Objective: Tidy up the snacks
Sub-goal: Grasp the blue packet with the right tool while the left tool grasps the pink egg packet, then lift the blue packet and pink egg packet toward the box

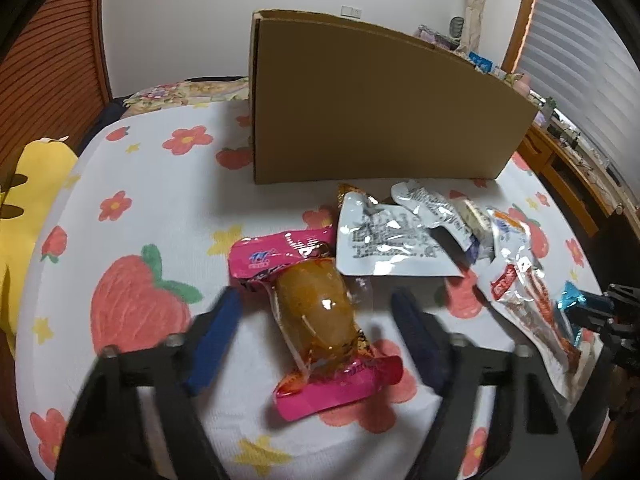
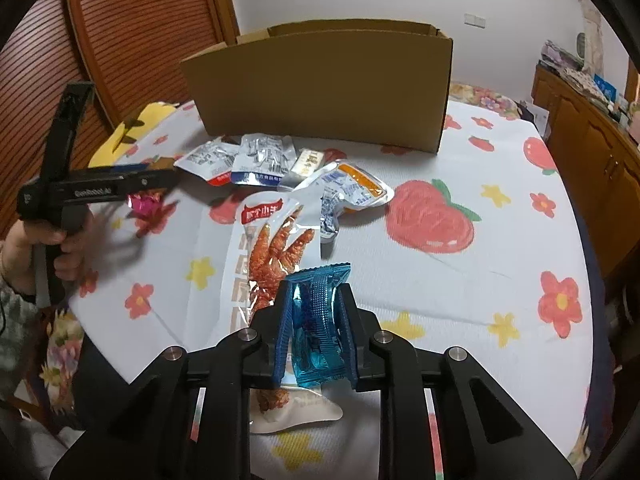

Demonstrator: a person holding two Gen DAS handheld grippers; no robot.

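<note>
Sorting snacks toward cardboard box (image 2: pixel 320 84); most still lying outside on the tabletop (image 2: pixel 460 280).
Right gripper (image 2: pixel 314 328) fingers clamping blue snack packet (image 2: pixel 316 320); left gripper (image 1: pixel 316 316) fingers spread, straddling pink-wrapped braised egg pack (image 1: pixel 316 312).

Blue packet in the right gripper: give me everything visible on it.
The blue packet is a small translucent plastic wrapper with a crimped, serrated top edge and a ribbed texture. It stands roughly upright, clamped between the blue pads of the right gripper, top edge poking above the fingertips, bottom bulging below them. It is held above the chicken-foot snack pouch; contact with it cannot be judged. In the left wrist view only its end shows. Contents are unreadable.
</note>
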